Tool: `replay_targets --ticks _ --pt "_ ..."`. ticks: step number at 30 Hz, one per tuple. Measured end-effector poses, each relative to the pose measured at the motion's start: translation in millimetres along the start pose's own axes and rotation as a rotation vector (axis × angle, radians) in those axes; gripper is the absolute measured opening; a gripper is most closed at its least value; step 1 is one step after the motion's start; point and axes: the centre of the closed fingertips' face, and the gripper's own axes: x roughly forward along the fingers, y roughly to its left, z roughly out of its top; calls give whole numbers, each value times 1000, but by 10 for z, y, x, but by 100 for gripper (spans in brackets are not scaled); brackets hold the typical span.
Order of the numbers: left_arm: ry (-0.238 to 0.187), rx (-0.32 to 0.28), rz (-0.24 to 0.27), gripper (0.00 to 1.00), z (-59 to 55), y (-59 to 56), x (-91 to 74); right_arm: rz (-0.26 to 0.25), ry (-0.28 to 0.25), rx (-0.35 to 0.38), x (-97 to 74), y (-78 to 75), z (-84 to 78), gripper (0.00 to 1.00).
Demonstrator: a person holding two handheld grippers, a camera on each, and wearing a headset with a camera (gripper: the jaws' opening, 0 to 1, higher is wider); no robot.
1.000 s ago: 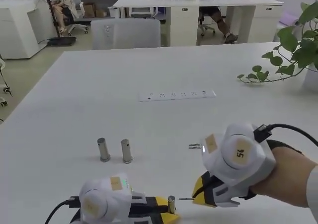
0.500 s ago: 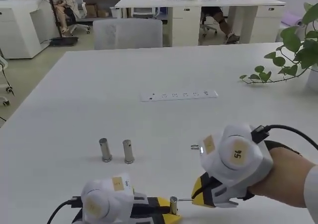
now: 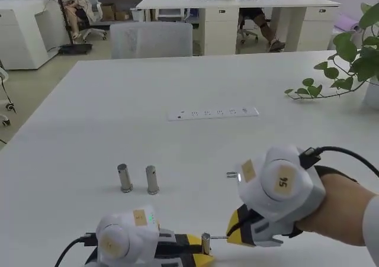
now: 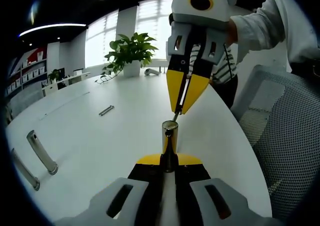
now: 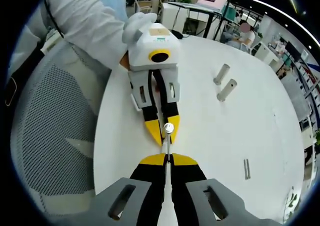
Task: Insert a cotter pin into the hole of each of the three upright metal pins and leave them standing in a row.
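While the left gripper (image 3: 201,256) clenches it at the bottom centre of the head view, the short, silvery, round-topped metal pin (image 3: 205,242) stands upright over the white table (image 3: 177,83). The right gripper (image 3: 232,237), whose tan sticker (image 3: 286,184) reads "54", pinches a thin wire cotter pin (image 3: 219,238), its tip meeting that pin. Two matching steel pins (image 3: 124,178) stand left of centre; a spare cotter pin (image 3: 231,174) lies just above the right gripper.
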Motion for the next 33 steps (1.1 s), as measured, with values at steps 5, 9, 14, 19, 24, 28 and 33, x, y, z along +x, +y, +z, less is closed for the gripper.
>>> replay_targets --ticks 5,9,14,19,24,28,33 --pt "0 -1 0 6 -2 -2 -2 9 8 -7 16 3 3 3" --pt "0 0 -1 6 -2 -1 -4 12 12 -11 29 -11 22 3" --pt "-1 -1 -2 6 -3 2 -7 25 16 -20 59 -6 56 3" --pt "-1 0 -2 6 -1 0 -7 37 21 -34 81 -4 87 3" --pt "-2 -1 -1 6 -2 3 -6 49 28 -45 103 2 102 3" --pt "-2 -2 -1 6 -1 4 -4 56 31 -54 120 -5 129 3" --pt "-3 -3 -1 6 2 4 -1 63 31 -65 143 -4 171 4"
